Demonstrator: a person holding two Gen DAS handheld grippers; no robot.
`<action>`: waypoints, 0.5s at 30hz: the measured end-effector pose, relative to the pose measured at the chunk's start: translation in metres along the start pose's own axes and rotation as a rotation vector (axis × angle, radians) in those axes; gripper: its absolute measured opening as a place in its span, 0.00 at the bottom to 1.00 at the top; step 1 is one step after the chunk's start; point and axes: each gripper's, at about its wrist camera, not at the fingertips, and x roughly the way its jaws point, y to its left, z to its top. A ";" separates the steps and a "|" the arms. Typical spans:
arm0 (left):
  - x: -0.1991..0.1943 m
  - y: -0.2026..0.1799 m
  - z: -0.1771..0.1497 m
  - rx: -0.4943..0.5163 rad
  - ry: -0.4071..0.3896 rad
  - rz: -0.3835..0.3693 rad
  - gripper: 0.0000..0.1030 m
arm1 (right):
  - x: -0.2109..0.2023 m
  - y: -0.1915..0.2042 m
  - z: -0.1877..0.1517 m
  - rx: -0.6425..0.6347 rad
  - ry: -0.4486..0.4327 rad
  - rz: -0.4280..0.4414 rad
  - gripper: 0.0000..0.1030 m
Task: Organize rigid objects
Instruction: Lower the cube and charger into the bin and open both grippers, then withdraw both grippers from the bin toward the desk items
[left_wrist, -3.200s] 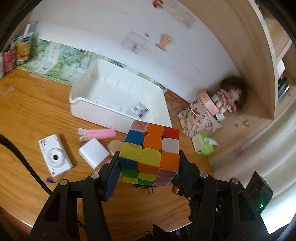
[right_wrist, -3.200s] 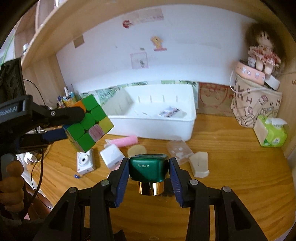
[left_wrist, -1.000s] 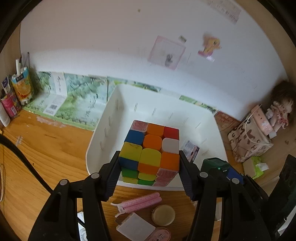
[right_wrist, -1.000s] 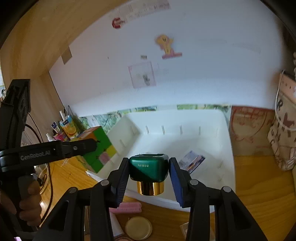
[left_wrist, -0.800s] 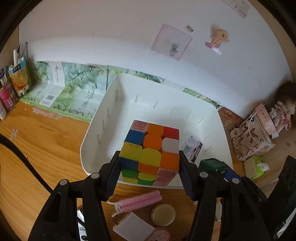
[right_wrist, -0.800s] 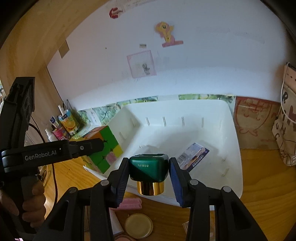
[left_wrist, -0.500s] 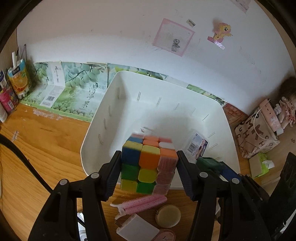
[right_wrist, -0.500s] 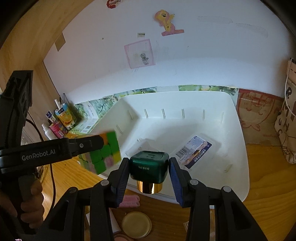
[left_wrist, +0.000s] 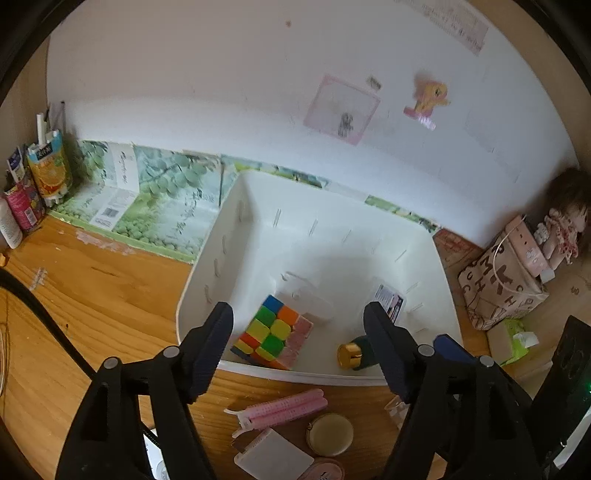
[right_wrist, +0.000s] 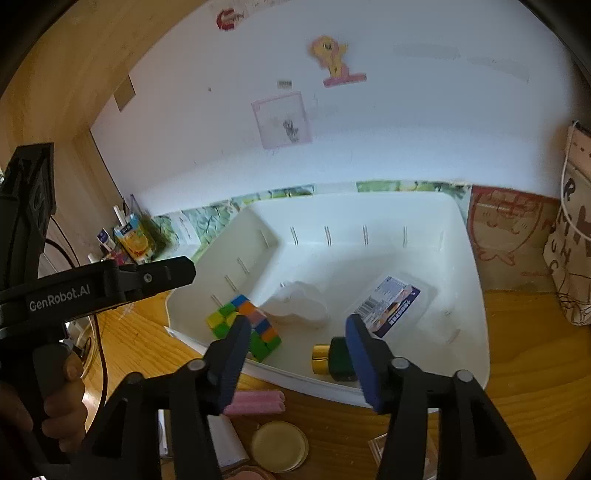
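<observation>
White plastic bin (left_wrist: 207, 280) is sitting on the wooden tabletop (left_wrist: 92, 295), ahead of and below both pairs of fingers.

Puzzle cube (left_wrist: 271, 332) is lying tilted on the bin floor at the near-left corner, just beyond the left gripper (left_wrist: 298, 334); its fingers are standing wide apart with nothing between the pads, having just been opening.

Green bottle with gold cap (right_wrist: 332, 360) is lying on its side against the near wall of the bin, cap pointing left, just ahead of the right gripper (right_wrist: 301, 356); its fingers are likewise apart, having just been opening, and are gripping nothing.

Remaining loose items are lying below and behind the fingertips, outside the bin's near wall: pink roller (left_wrist: 284, 406), long axis running left-right, nearer the left gripper; round compact (left_wrist: 329, 434), between the two grippers.

Judgement: next pick is calling for a pull-back and descent.
</observation>
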 end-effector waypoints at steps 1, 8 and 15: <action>-0.004 0.000 0.000 0.000 -0.011 -0.002 0.74 | -0.003 0.001 0.001 0.001 -0.007 0.000 0.59; -0.042 -0.003 -0.001 0.012 -0.116 -0.014 0.76 | -0.037 0.011 0.002 -0.001 -0.085 -0.004 0.73; -0.083 -0.003 -0.009 0.031 -0.217 -0.028 0.77 | -0.072 0.020 -0.001 0.004 -0.164 -0.033 0.78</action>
